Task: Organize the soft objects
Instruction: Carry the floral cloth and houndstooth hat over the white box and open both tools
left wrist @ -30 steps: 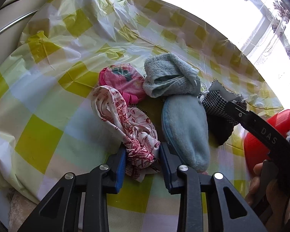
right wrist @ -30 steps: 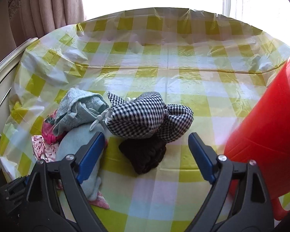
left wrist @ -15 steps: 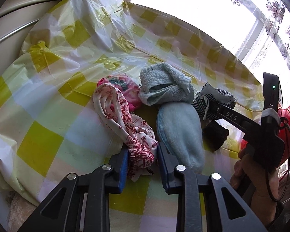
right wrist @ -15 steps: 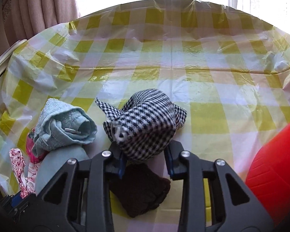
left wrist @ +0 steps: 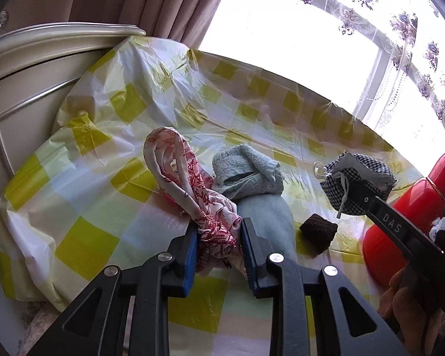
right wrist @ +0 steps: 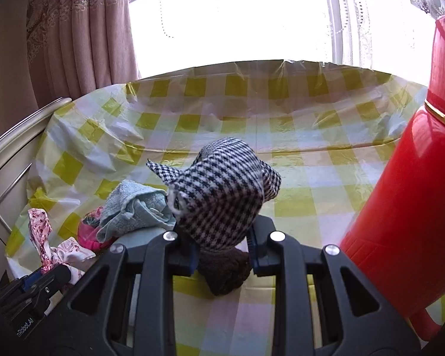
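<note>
My left gripper (left wrist: 219,237) is shut on a red-and-white patterned cloth (left wrist: 190,184) and holds it up off the table. My right gripper (right wrist: 222,247) is shut on a black-and-white checked cloth (right wrist: 225,195), lifted above the table; it also shows in the left wrist view (left wrist: 356,187). A light blue towel (left wrist: 249,172) and a light blue sock (left wrist: 270,222) lie in the pile, with a pink cloth (right wrist: 87,231) behind. A dark brown knit piece (left wrist: 319,231) lies on the table under the right gripper.
The table wears a yellow-checked plastic cover (left wrist: 83,237). A tall red plastic container (right wrist: 415,207) stands at the right. A cream headboard (left wrist: 29,68) and curtains (right wrist: 74,35) are at the left, a bright window behind.
Both grippers have closed on their cloths and lifted them. The red-and-white cloth now hangs up off the pile; the checked cloth has risen off the brown knit piece.
</note>
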